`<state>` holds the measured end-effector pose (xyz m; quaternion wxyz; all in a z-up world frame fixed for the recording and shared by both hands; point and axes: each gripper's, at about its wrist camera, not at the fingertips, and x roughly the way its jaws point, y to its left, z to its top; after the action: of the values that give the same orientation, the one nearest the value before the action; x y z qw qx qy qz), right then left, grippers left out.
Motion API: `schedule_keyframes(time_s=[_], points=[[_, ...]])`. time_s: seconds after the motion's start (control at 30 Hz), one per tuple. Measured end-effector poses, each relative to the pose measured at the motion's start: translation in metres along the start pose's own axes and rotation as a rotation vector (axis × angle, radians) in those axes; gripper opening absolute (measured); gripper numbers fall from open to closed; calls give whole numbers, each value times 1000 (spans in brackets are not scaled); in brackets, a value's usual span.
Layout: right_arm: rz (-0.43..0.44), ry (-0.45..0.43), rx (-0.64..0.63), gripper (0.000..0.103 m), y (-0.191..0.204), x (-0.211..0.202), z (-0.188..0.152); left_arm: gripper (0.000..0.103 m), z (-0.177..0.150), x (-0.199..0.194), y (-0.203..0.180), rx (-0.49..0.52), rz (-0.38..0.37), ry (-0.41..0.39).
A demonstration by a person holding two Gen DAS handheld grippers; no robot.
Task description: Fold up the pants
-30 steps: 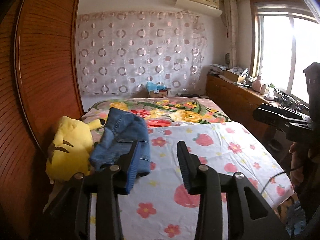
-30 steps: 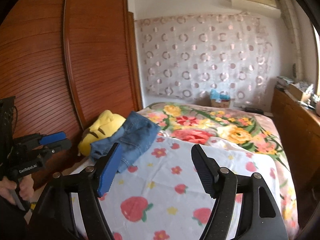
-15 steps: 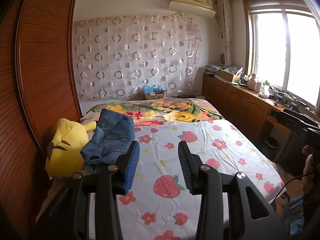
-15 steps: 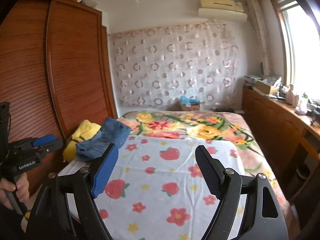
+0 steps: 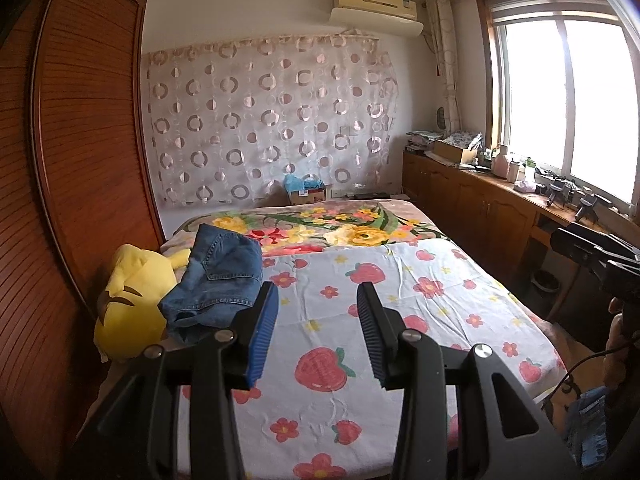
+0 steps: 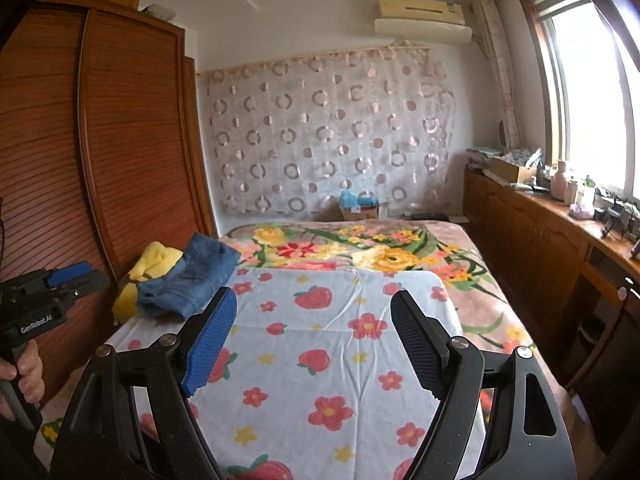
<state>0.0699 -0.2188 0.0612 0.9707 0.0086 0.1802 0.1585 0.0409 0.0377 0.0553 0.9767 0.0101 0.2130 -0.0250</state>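
A folded pair of blue jeans (image 5: pixel 218 280) lies at the bed's left edge, leaning on a yellow plush toy (image 5: pixel 132 300). My left gripper (image 5: pixel 316 292) hovers open over the strawberry sheet (image 5: pixel 400 280), to the right of the jeans and short of them, with nothing between its fingers. My right gripper (image 6: pixel 315 296) stands wide open above the same sheet (image 6: pixel 340 320), also holding nothing. In the right wrist view the jeans (image 6: pixel 196 276) are up and left of its blue pad (image 6: pixel 208 344).
A wooden wardrobe (image 5: pixel 80 160) runs along the bed's left side. A low cabinet (image 6: pixel 540 248) with clutter stands under the window on the right. A floral blanket (image 5: pixel 340 232) covers the far half of the bed. A hand (image 6: pixel 20 372) grips the other tool's handle.
Both grippers have drawn back from the bed, so the jeans look smaller and farther off. The jeans have stayed in place beside the plush toy. Both grippers stay open.
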Motion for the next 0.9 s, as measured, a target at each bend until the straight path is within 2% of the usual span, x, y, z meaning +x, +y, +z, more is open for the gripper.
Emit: schedule_keyframes(time_s=[0.9], points=[[4, 1, -4, 81, 8, 0, 0, 42, -3, -2, -3, -2, -3, -2]])
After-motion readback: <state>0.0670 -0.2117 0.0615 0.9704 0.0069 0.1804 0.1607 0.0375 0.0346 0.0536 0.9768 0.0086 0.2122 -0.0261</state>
